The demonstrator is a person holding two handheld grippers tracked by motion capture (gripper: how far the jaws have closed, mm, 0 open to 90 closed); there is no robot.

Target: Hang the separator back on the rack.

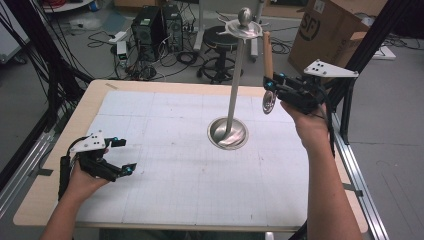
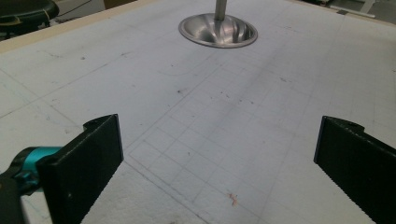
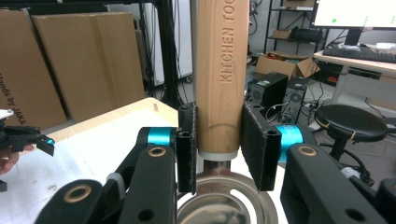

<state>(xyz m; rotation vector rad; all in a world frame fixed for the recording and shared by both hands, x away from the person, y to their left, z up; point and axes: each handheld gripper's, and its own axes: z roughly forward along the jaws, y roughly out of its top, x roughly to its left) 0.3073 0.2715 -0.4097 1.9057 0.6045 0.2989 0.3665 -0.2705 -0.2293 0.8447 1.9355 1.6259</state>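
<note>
Wooden-handled kitchen utensil (image 1: 268, 55) is up in the air at about two o'clock over the desk (image 1: 165, 150), handle pointing up and its round metal head (image 1: 269, 102) hanging below, just beside the steel hanging stand (image 1: 234, 75). We have the right tool (image 3: 218, 147) clamped on the lower end of the handle, the pads pressing both sides where wood meets metal. The left tool (image 1: 116, 156) rests at eight o'clock, spread wide with nothing between its jaws.

We judge the main risk is the handle pivoting or sliding in so low a grip as we tilt it toward the stand's top hooks (image 1: 245, 29). A knock against the thin pole could tip the stand, since only its dished base (image 1: 228, 133) steadies it and our left tool sits well apart.
</note>
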